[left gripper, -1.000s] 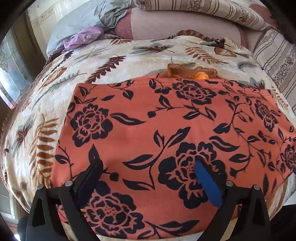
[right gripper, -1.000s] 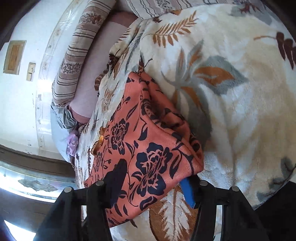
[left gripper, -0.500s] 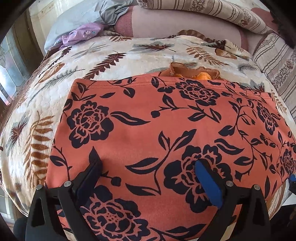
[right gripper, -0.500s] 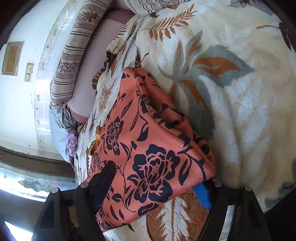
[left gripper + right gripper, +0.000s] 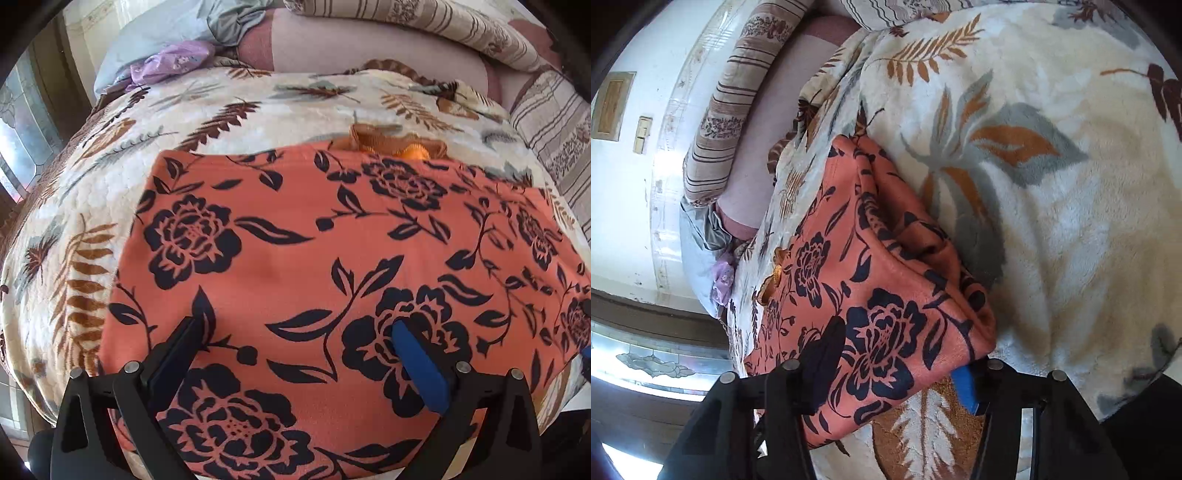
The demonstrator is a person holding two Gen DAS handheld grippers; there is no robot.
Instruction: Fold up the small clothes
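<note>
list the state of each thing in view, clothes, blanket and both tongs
orange floral garment: spread flat on the blanket, right corner bunched
leaf-print blanket: laid out under the garment
purple cloth: crumpled by the pillows
left tongs: open over the garment
right tongs: closing, garment corner between them
</note>
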